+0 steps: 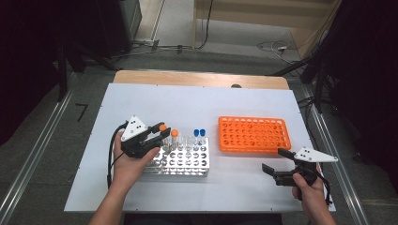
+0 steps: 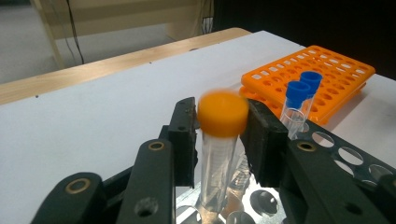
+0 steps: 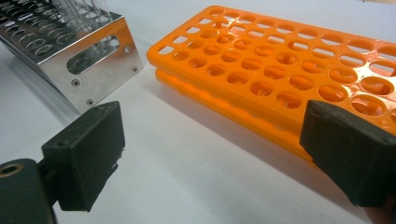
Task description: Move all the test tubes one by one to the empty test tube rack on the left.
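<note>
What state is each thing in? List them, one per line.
left hand-held gripper: shut on the orange-capped tube
orange-capped tube: capped, upright, foot in the metal rack
second orange-capped tube: capped, standing in the metal rack
blue-capped tubes: capped, standing in the metal rack
metal rack: mostly unfilled
orange rack: holes unfilled, flat on the table
right hand-held gripper: open, holding nothing

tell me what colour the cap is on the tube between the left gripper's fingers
Orange cap; it shows best in the left gripper view.
</note>
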The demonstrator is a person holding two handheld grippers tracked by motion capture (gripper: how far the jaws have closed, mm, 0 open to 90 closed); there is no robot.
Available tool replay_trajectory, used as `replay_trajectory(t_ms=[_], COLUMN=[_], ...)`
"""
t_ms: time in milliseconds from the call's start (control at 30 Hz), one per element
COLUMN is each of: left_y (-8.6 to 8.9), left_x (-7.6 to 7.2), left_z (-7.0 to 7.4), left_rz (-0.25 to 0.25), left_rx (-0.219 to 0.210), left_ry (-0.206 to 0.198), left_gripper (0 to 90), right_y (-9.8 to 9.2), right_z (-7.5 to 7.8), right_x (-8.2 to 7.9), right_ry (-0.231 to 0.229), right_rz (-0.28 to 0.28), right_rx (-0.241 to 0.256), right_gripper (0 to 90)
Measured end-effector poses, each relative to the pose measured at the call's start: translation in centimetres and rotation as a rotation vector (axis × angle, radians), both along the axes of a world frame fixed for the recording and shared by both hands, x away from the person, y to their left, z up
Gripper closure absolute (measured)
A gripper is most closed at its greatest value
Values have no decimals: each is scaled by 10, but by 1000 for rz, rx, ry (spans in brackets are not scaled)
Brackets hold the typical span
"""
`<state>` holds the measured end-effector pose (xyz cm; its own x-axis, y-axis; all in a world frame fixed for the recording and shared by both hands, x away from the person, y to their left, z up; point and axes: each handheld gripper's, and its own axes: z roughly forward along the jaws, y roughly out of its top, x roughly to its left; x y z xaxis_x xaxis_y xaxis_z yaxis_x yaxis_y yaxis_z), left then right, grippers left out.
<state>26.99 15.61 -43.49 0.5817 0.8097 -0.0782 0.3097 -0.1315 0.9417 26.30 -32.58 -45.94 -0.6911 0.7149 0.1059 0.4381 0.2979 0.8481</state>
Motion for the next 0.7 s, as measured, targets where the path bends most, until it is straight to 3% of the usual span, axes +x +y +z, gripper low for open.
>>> replay_trajectory(t_ms=[133, 300, 500, 700], left_y=[1, 8, 14, 21], left_x=[-3, -6, -11, -17], left_z=[3, 8, 11, 12], left_rz=[2, -10, -35, -68], left_rx=[-19, -84, -114, -132], left_ry=[-4, 9, 25, 25], left_gripper=[538, 416, 176, 45], right_y=[1, 1, 1, 2], right_z=[0, 0, 0, -1], right_x=[0, 1, 2, 3], right_ry=[0, 0, -6, -14], right_rz=[5, 4, 6, 8], right_rx=[0, 3, 4, -6], right_gripper=[53, 53, 53, 53])
